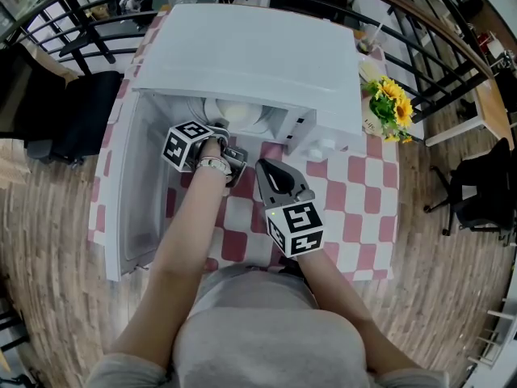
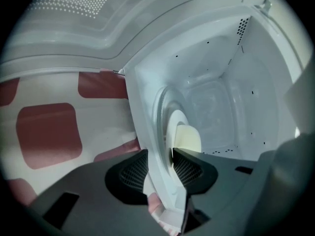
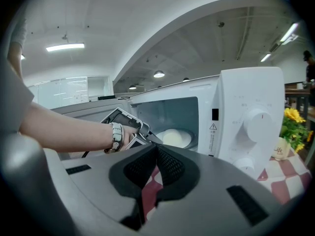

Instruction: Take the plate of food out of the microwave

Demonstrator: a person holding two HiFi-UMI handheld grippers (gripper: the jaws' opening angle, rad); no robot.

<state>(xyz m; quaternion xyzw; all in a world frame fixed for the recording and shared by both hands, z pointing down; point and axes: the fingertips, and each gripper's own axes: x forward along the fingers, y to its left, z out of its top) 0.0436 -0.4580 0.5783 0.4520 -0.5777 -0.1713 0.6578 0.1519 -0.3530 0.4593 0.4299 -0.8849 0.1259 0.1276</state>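
Jaws of left gripper (image 2: 160,157) pinch plate (image 2: 160,113); food (image 2: 190,137) half-hidden.

Wood-plank floor (image 1: 48,241), black metal railing (image 1: 420,63), desk under red-and-white checked cloth (image 1: 355,208) bearing potted sunflowers (image 1: 392,103) at right edge, black office chair (image 1: 477,192) beside, white ceiling (image 3: 147,14) with strip light (image 3: 65,47).
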